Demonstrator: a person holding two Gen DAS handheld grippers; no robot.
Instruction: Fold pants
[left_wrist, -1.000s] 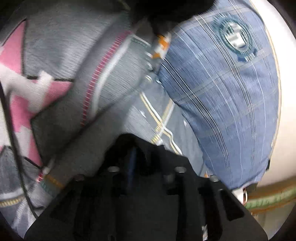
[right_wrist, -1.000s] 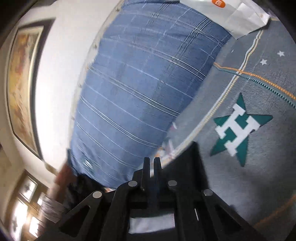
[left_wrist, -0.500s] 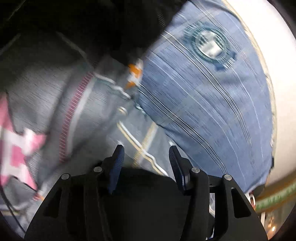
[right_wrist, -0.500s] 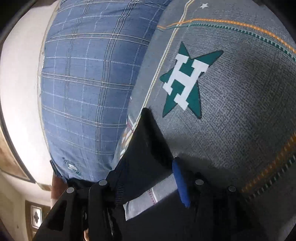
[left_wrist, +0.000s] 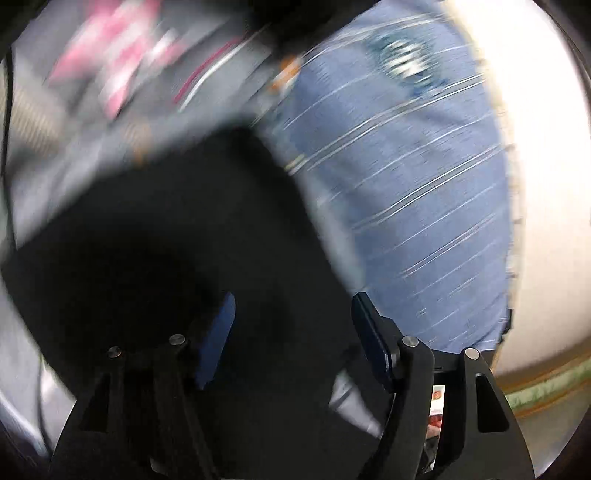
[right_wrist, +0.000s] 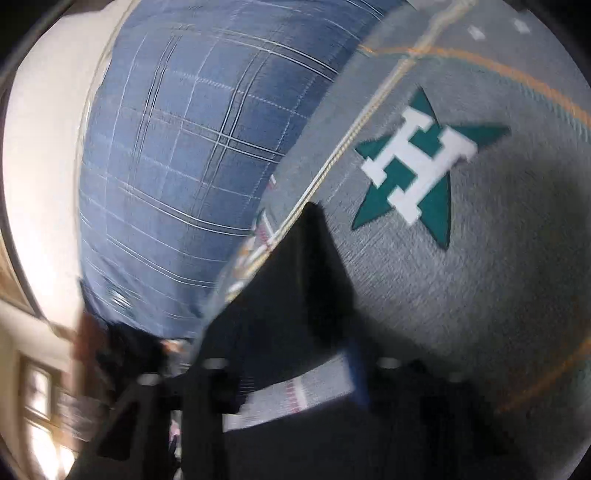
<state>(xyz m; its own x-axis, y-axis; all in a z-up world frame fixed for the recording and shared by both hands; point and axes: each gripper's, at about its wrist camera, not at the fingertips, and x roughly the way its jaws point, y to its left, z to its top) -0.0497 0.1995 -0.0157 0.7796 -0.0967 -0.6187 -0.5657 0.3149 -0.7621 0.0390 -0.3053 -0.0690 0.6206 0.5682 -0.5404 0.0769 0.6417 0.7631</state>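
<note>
Pants (left_wrist: 177, 240) (one black pair) between two grippers.

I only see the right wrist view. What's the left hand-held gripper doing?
Observer: The left hand-held gripper is open, right over the black pants.
Operator: Is there a star over there like my green star?
Observer: Yes, a blurry pink star on the grey cover.
</note>
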